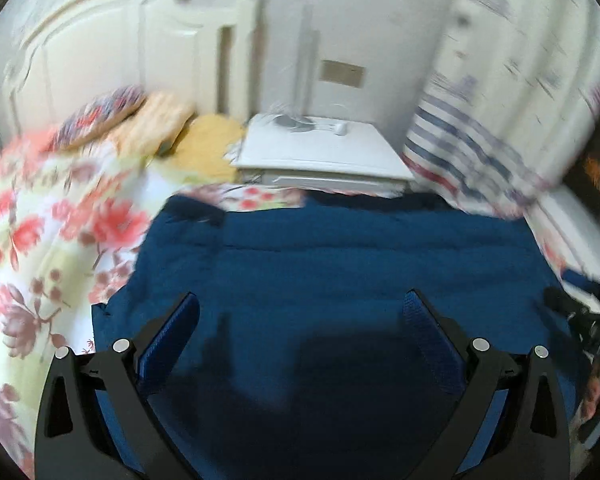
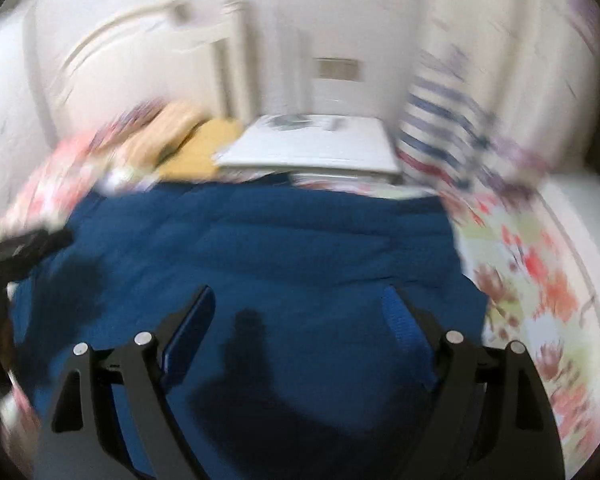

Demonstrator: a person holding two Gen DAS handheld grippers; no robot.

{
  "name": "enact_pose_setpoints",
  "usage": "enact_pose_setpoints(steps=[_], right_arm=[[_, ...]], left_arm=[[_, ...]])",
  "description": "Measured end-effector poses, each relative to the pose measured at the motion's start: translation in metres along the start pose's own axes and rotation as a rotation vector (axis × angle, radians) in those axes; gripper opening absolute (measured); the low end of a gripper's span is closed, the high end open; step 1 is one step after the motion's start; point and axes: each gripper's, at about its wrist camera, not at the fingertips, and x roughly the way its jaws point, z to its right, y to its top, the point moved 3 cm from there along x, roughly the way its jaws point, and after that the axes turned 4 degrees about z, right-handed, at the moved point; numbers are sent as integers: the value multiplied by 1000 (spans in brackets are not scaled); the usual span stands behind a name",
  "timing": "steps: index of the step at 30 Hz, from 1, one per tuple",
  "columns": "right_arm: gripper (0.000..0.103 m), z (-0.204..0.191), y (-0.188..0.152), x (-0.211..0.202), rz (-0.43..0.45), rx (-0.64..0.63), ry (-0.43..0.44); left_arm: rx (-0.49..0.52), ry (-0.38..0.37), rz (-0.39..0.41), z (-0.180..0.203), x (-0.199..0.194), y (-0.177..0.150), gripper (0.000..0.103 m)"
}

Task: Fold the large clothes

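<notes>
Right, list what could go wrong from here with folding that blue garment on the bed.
1. Both the left gripper and the right gripper are open above the blue garment, holding nothing; a grab may pinch only the top layer.
2. The floral bedspread borders the garment and could get caught too.
3. Both views are motion-blurred, so the garment's edges are hard to judge.

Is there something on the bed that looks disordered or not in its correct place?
Nothing stands out. The blue garment lies spread fairly flat on the floral bedsheet; pillows sit piled by the headboard. Both views are blurred, so small faults could be missed.
</notes>
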Motion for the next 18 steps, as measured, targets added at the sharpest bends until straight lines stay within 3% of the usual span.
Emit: enact_pose_setpoints(steps=[2, 3, 4, 5, 7, 9, 12, 14, 15, 16, 18], right_arm=[[85, -31, -13, 11, -53, -111, 11], [86, -39, -19, 16, -42, -157, -33], [90, -41, -22, 17, -28, -165, -53], [90, -38, -23, 19, -34, -144, -42], [90, -27, -20, 17, -53, -95, -4], [90, -5, -14, 9, -27, -72, -50], [90, 45, -13, 2, 9, 30, -148], [90, 82, -24, 8, -10, 125, -180], [91, 91, -31, 12, -26, 163, -171], [95, 106, -43, 21, -26, 248, -98], [99, 119, -54, 27, -23, 347, -33]], left_arm=[[83, 40, -55, 24, 9, -14, 98], [139, 76, -101, 33, 24, -26, 99], [164, 101, -87, 36, 29, -33, 99], [162, 98, -61, 35, 27, -36, 99], [142, 70, -84, 29, 24, -35, 99], [129, 86, -72, 14, 14, -32, 99], [91, 181, -4, -27, -5, -32, 99], [53, 229, -25, -58, -2, -40, 99], [6, 192, -40, -74, 3, -47, 99], [-56, 123, -36, -86, 4, -51, 99], [-68, 123, -23, -91, 3, -52, 99]])
